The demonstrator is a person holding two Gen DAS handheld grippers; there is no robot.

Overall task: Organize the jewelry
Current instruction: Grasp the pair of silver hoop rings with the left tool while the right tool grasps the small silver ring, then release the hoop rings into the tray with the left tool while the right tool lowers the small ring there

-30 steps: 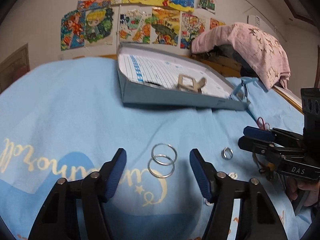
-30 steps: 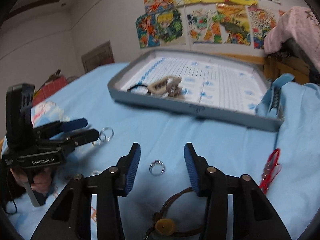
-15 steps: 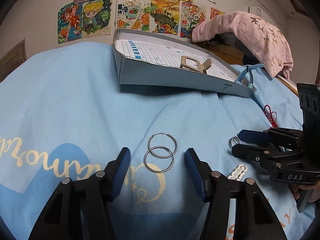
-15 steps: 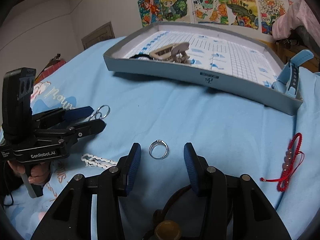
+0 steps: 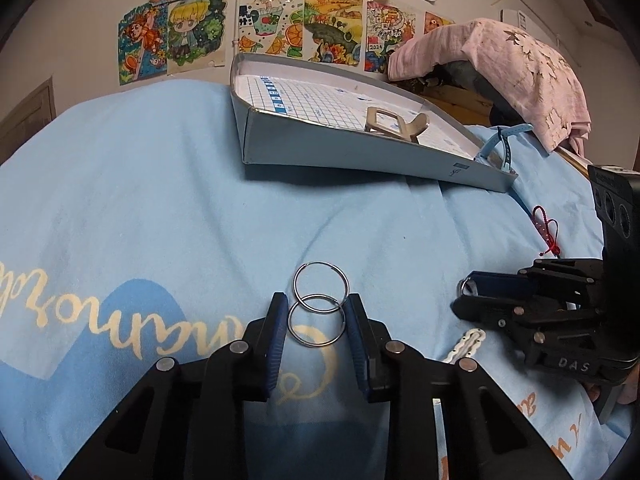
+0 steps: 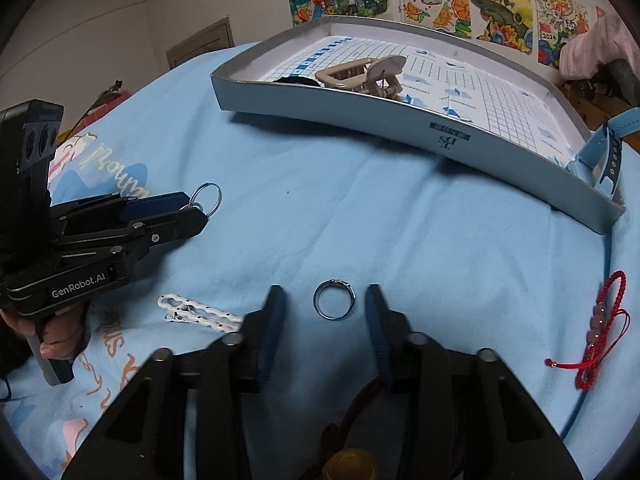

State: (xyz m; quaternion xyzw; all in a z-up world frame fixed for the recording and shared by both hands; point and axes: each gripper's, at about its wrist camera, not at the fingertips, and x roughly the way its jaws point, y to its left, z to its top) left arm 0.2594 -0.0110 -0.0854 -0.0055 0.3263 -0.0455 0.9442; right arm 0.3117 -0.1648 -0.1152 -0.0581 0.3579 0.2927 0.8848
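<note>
Two thin silver hoop earrings (image 5: 318, 304) lie overlapping on the blue cloth. My left gripper (image 5: 316, 320) is low over them, jaws narrowed to either side of the nearer hoop; whether they touch it I cannot tell. It also shows in the right wrist view (image 6: 192, 210). A small silver ring (image 6: 334, 300) lies between the open jaws of my right gripper (image 6: 326, 304), which also shows in the left wrist view (image 5: 466, 292). A grey tray (image 6: 400, 120) behind holds a beige hair claw (image 6: 364, 74).
A white hair clip (image 6: 196, 314) lies left of the ring. A red cord bracelet (image 6: 600, 328) lies at right. A light blue watch strap (image 6: 608, 148) hangs over the tray's right corner. A brown cord with a bead (image 6: 352, 460) lies under my right gripper.
Both grippers have come lower and closer to the cloth. The left jaws have narrowed around the nearer hoop. The right jaws stay open around the ring.
</note>
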